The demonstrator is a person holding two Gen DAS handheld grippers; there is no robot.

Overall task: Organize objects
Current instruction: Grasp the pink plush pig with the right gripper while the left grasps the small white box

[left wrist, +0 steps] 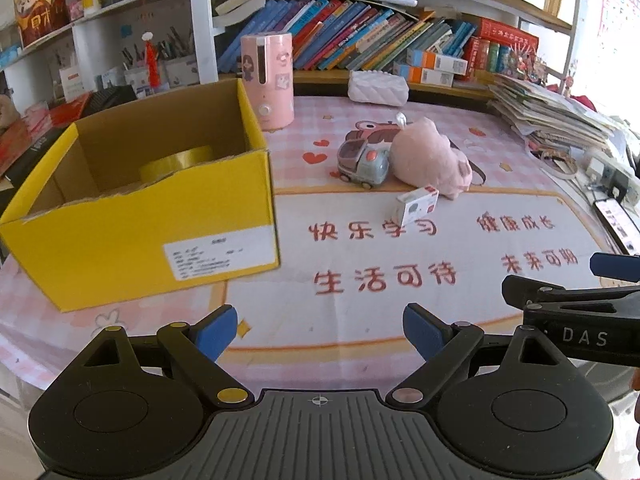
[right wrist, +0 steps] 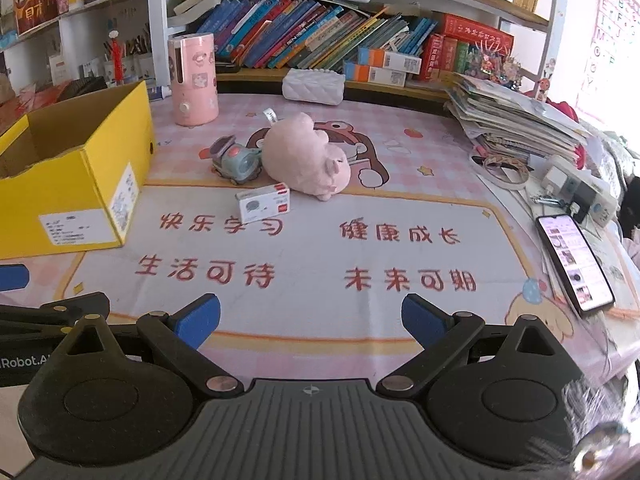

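left wrist view: tape roll [left wrist: 176, 162] already in yellow box [left wrist: 140, 240]; plush pig [left wrist: 430, 158], toy car [left wrist: 362, 164], small carton [left wrist: 416, 205] wait mid-desk [left wrist: 400, 312]; both hand-held grippers, left hand-held gripper [left wrist: 318, 332] and right hand-held gripper [right wrist: 310, 320], wide, empty.

1. Both views are brightly lit by daylight from the right, where the wall poster [right wrist: 612, 28] is washed out.
2. Straight shelf edges are bowed by fisheye distortion.
3. Slight blur is seen on the yellow box [left wrist: 136, 216]; shadows are soft.

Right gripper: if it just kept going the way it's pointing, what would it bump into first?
Probably the bare table mat: the right gripper tilts downward, its fingers open and empty. The small white box and pink plush pig lie farther on, though depth is hard to judge.
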